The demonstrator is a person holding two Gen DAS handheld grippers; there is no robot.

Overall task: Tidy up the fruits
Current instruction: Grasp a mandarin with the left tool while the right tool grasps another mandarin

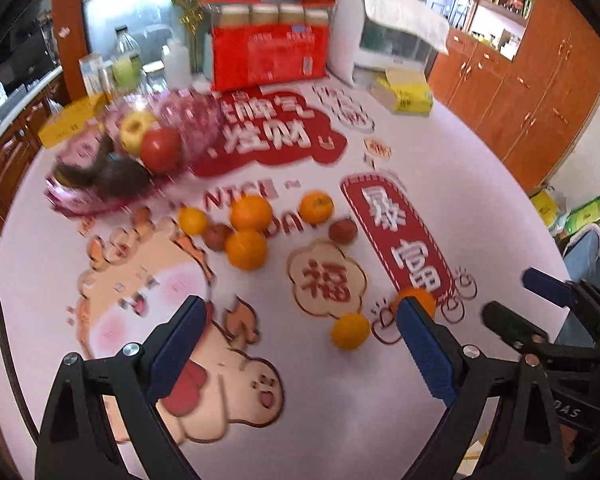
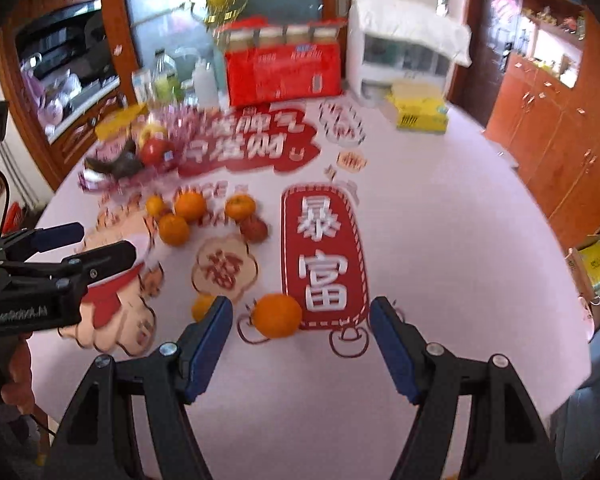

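- Your round table with its pale pink cloth (image 2: 440,240) printed with red banners and cartoon figures fills both views.
- At the far edge stand a red carton topped with a row of jars (image 2: 284,68) and, to its right, a white appliance under a white cover (image 2: 400,52).
- A yellow box (image 2: 420,110) lies near that appliance on the far right of the table.
- A pink translucent fruit basket (image 1: 112,160) sits far left; it holds a red apple (image 1: 160,150), a yellow-green apple (image 1: 134,128) and a dark, blurred item you cannot identify.
- Your left gripper (image 1: 300,340) has black arms and blue pads spread wide, with nothing between them.
- Your right gripper (image 2: 300,344) is likewise spread wide and empty; a loose orange (image 2: 277,316) lies on the cloth just beyond its tips, between the two fingers in view.
- A second loose orange (image 1: 350,331) rests near the first, to its left.
- Mid-table, near the basket, is a cluster of four oranges (image 1: 246,249).
- Two small reddish fruits lie among them, one (image 1: 343,231) at the cluster's right, beside the tall red banner.
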